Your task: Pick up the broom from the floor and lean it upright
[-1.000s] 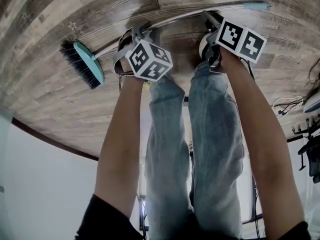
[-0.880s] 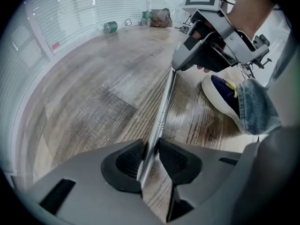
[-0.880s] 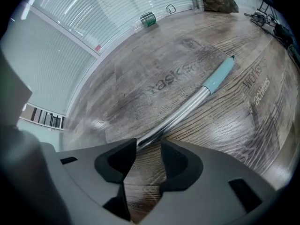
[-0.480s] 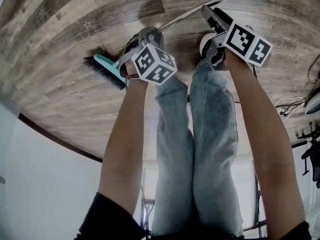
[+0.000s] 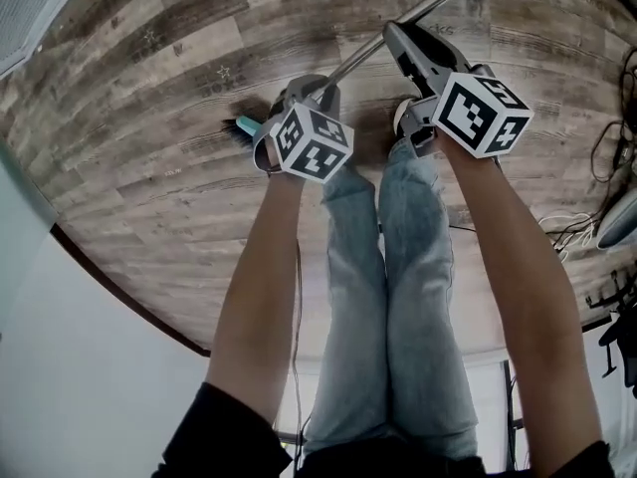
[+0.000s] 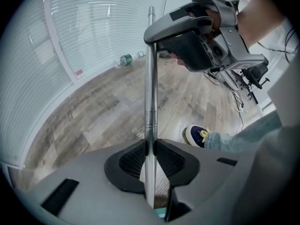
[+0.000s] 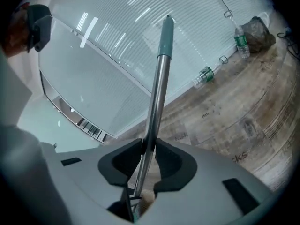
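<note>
The broom's metal handle (image 5: 418,10) slants up to the right off the wood floor, and its teal head (image 5: 244,125) peeks out beside my left gripper (image 5: 311,86). In the left gripper view that gripper (image 6: 150,146) is shut on the lower handle (image 6: 150,88), having tightened on it. Higher up the pole, my right gripper (image 5: 395,34) grips it too. In the right gripper view its jaws (image 7: 147,146) have just been closing and now pinch the handle, whose teal tip (image 7: 165,36) points at the blinds.
Plastic bottles (image 7: 205,75) (image 7: 240,41) and a dark bag (image 7: 258,29) lie on the floor along the wall of blinds. Cables (image 5: 577,222) trail on the floor at the right. The person's jeans legs (image 5: 398,297) and shoe (image 6: 197,135) stand just below the grippers.
Both grippers have risen with the broom. The handle now tilts steeper, and the brush head has swung in from the left until it is mostly hidden behind the left gripper.
</note>
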`<state>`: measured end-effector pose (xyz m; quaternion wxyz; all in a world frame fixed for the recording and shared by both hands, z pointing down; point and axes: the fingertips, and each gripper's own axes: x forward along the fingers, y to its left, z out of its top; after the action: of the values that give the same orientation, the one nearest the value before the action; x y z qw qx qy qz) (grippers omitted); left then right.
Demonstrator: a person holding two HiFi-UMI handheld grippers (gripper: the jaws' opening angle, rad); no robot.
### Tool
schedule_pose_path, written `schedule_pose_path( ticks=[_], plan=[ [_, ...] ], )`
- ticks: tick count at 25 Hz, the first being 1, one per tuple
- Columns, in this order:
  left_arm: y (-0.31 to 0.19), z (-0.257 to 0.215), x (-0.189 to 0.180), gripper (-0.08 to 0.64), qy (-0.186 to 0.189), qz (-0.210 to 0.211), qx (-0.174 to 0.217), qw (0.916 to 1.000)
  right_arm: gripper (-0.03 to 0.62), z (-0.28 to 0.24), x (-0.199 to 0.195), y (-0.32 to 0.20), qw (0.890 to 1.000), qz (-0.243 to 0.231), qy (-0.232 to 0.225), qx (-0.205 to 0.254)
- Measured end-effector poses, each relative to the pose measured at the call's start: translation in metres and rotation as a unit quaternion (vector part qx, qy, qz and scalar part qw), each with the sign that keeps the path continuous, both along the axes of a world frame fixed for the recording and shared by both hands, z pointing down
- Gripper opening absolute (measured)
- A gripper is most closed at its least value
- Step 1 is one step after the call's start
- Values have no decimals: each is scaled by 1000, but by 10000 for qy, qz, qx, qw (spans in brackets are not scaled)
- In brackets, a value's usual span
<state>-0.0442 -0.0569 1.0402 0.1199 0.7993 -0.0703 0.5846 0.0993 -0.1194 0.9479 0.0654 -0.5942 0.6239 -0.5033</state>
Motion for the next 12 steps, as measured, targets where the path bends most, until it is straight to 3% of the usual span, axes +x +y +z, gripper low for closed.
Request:
schedule_pose_path(
  ticks=[5, 12],
  plan=[
    [-29, -91, 11, 84, 150, 102, 336, 9993, 97, -101, 8, -19, 9985, 155, 92, 511],
    [-53, -218, 36, 84, 616, -92, 496, 9968, 89, -244, 20, -47, 9939, -71, 212, 1082]
  ],
)
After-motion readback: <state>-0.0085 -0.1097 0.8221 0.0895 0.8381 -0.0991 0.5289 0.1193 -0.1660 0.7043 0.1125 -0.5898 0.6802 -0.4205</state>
